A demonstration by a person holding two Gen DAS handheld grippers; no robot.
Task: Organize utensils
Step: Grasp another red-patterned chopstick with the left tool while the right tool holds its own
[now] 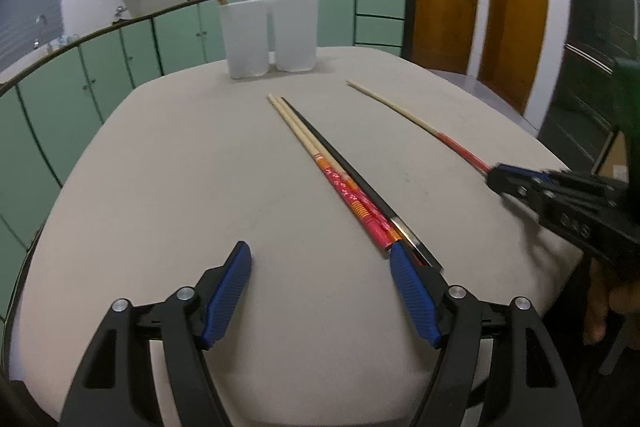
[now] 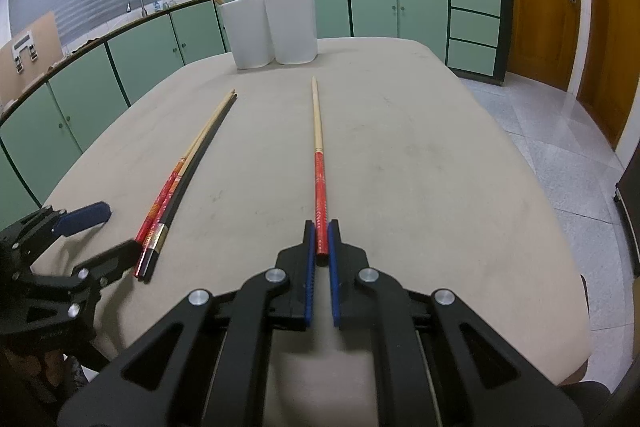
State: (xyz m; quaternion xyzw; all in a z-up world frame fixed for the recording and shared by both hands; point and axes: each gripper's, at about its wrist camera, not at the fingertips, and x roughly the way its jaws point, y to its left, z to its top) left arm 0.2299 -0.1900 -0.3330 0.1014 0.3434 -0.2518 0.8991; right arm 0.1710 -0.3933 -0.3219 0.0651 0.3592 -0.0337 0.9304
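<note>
**Right tongs clamped on one chopstick, left tongs spread beside the bundle**

We hold two black two-finger tongs with blue ribbed pads over a rounded beige table (image 2: 420,155). Nearest us, the right tongs (image 2: 321,245) are closed on the red-painted end of a single pale wooden chopstick (image 2: 319,147) — its thick red end is pinched between the blue pads, and the bare wooden tip runs straight ahead of the tongs, along the tabletop.

The left tongs (image 1: 320,263) stand wide open with nothing between the pads. Their right-hand pad (image 1: 414,301) sits just at the near end of a bundle of three chopsticks (image 1: 340,183) lying side by side on the table: two pale wooden ones with red and orange patterned handles, and a black one with a metallic band close to its end. Whether the pad touches them we cannot tell. The bundle stretches away ahead of the left tongs, to the left of the right tongs.

Farther on, past the tips of all the chopsticks, two tall white containers (image 2: 276,27) stand touching each other near the far edge of the table — each has chopsticks leaning out of its top. Behind them runs a counter with pale green cabinets (image 2: 372,7).
</note>
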